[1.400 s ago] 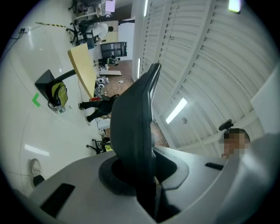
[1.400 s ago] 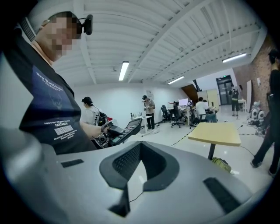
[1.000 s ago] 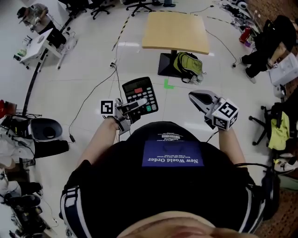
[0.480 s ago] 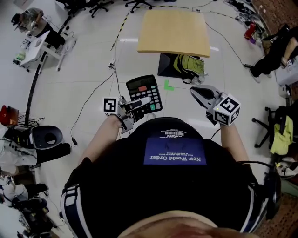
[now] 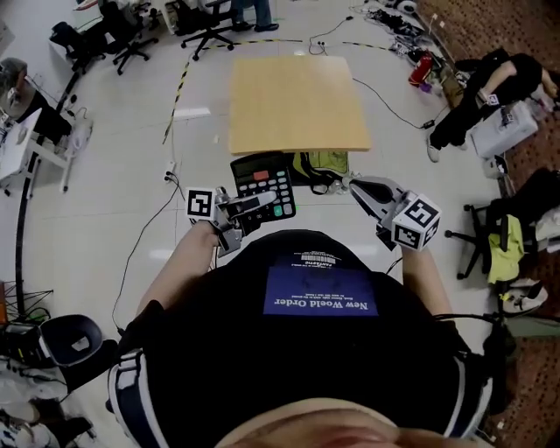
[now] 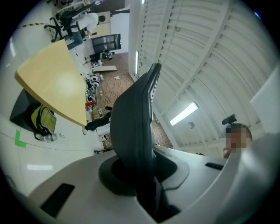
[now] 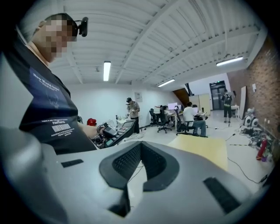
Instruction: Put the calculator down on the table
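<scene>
**A:** What does the left gripper view add to the head view?

**B:** The grip itself. From above, the left gripper (image 5: 265,202) lies across the key face of the calculator (image 5: 261,181). Its own camera shows the dark body edge-on, rising straight up between the jaws, which clamp its lower end.

**A:** And the other hand?

**B:** The right gripper (image 5: 357,185) is clenched on nothing. Its view shows the two ribbed pads meeting. That view also catches the calculator from the side, off to its left, tilted and held in the air.

**A:** Where does the calculator sit against the table?

**B:** It sticks out ahead of the left gripper. In the head view its far end lines up with the near edge of the table (image 5: 293,96). It is not resting on the top. Whether it overhangs that edge I cannot tell.

**A:** Edges and room?

**B:** All four edges of the wooden top are in view. A green backpack (image 5: 325,162) sits on the floor under the near edge. White floor runs along both sides, and office chairs (image 5: 208,26) stand well beyond the far edge.
</scene>
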Motion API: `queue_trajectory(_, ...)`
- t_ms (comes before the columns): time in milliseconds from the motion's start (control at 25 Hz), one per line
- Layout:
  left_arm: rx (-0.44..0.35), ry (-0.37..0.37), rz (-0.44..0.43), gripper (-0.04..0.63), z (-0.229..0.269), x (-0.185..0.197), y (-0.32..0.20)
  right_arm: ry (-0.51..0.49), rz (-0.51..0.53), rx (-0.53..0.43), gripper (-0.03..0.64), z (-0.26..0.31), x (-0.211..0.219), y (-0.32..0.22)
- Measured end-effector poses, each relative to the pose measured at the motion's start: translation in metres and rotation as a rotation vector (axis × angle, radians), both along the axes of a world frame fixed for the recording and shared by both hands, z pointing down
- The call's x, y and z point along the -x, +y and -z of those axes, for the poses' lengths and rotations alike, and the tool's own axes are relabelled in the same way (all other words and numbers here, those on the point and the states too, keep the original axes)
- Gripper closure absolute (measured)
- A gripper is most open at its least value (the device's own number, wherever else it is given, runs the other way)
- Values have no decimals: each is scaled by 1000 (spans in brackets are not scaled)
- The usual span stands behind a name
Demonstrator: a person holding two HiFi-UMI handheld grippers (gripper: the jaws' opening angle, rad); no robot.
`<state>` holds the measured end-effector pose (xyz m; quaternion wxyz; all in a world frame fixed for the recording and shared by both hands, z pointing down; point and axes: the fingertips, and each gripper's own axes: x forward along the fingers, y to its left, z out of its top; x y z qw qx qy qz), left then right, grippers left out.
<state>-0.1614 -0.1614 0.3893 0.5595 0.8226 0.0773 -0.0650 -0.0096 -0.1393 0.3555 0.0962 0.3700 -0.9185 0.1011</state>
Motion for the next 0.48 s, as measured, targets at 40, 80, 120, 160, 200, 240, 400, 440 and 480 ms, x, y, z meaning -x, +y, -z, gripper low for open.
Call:
queue_trajectory(40, 5, -6, -11, 508, -2, -2, -20, -8, -15, 9, 629, -1, -2, -20)
queue_trajectory(80, 12, -14, -18, 508, -5, -3, -39, -23, -30, 19, 629, -1, -4, -39)
queue_trajectory(120, 17, -23, -24, 508, -8, -2, -54, -38, -41, 28, 630, 0, -3, -52)
queue_trajectory(160, 19, -31, -32, 508, -11, 3, -65, -48, -50, 33, 630, 1, 2, -60)
queue_trajectory(200, 20, -34, -43, 508, -12, 9, -70, -47, -57, 34, 629, 2, 10, -63)
queue_trajectory(240, 23, -32, -54, 508, -13, 16, -74, -39, -64, 35, 630, 3, 19, -64)
queue_trajectory(400, 65, -21, -69, 508, -22, 16, -91, -28, -72, 69, 630, -11, 22, -82)
queue_trajectory(440, 76, -25, -66, 508, -26, 10, -97, -29, -70, 76, 629, -14, 15, -89)
queue_trajectory(480, 84, -34, -62, 508, -30, 4, -102, -30, -68, 80, 630, -15, 7, -96)
